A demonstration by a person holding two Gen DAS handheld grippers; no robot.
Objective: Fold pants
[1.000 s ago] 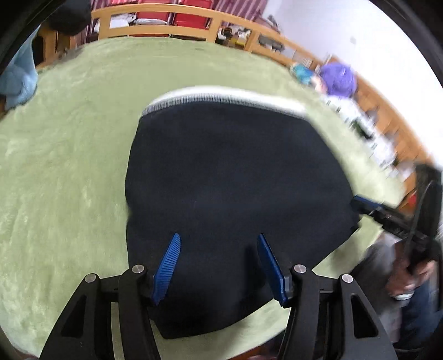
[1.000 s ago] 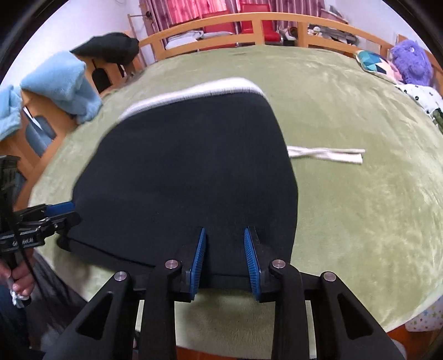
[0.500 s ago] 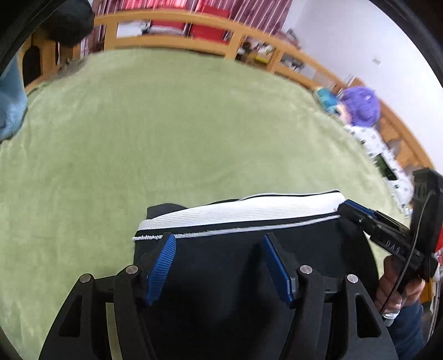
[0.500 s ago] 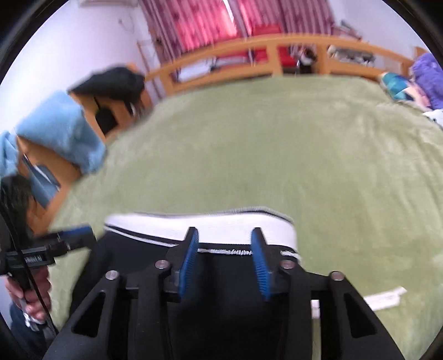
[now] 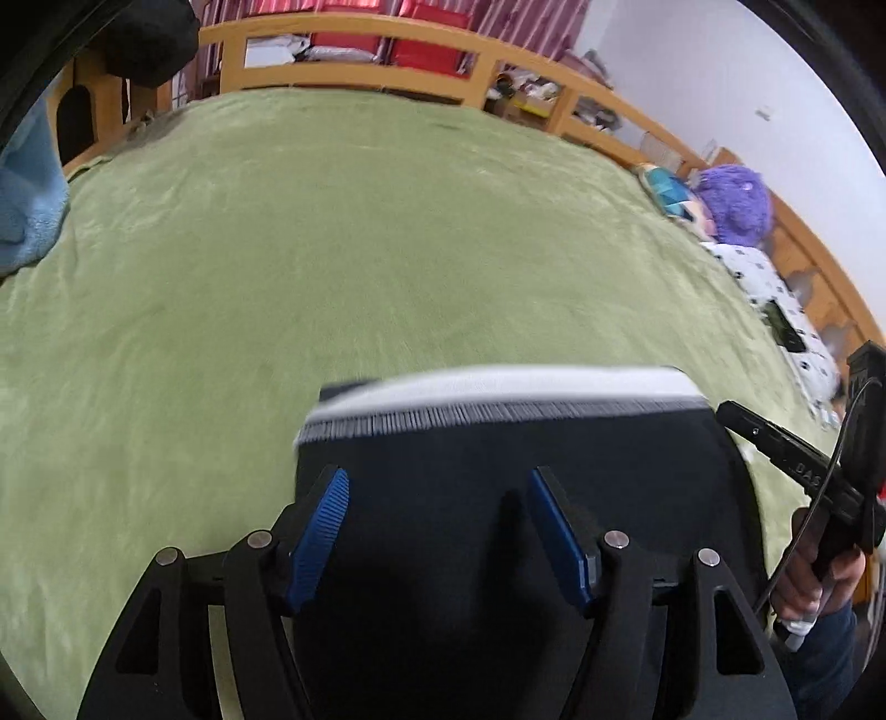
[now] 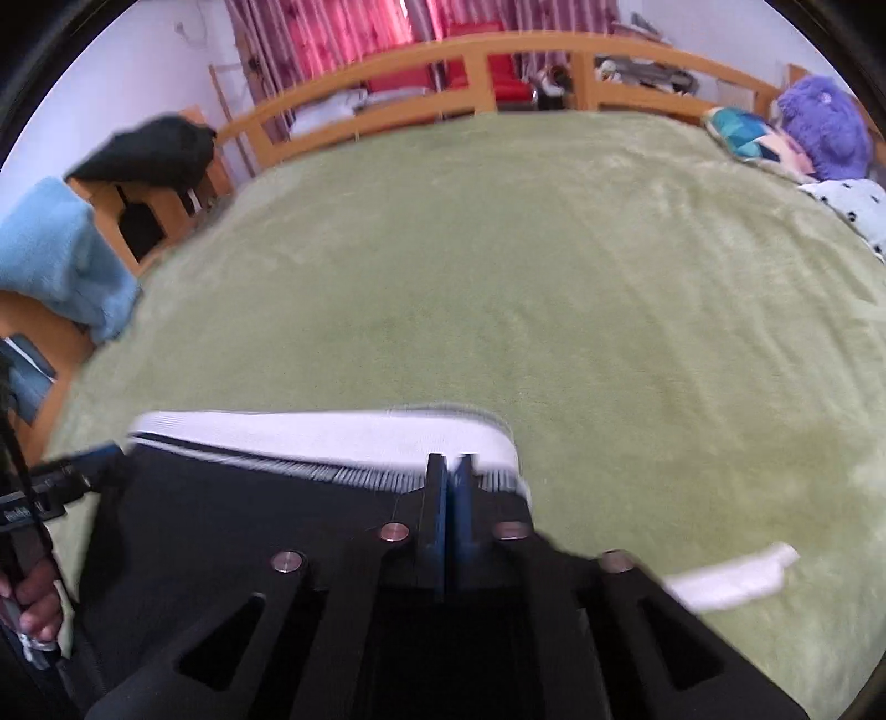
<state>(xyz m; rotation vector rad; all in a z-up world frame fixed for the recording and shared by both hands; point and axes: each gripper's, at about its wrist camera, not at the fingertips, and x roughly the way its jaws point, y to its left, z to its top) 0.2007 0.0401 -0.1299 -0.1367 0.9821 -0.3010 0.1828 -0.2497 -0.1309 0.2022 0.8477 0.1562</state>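
Dark navy pants [image 5: 498,498] with a white waistband [image 5: 498,387] lie on the green blanket [image 5: 332,249]. My left gripper [image 5: 437,476] hovers over the dark cloth just short of the waistband. Its jaws are opening and nothing is pinched between the blue pads [image 5: 321,531]. My right gripper [image 6: 449,476] is at the right end of the waistband [image 6: 310,437]. Its jaws are closing, with the pads pressed together on that edge of the pants [image 6: 249,509]. Each gripper shows at the edge of the other's view: the right gripper [image 5: 736,415], the left gripper [image 6: 83,465].
A white strip of cloth [image 6: 731,576] lies on the blanket right of the pants. A wooden rail [image 5: 360,33] rims the bed. A purple plush [image 6: 825,127] and patterned pillows sit at the far right. A blue towel [image 6: 55,260] and a black garment [image 6: 149,149] are at the left.
Both grippers travelled forward over the pants from the near edge to the waistband. The right jaws went from apart to together. The left jaws spread a little wider.
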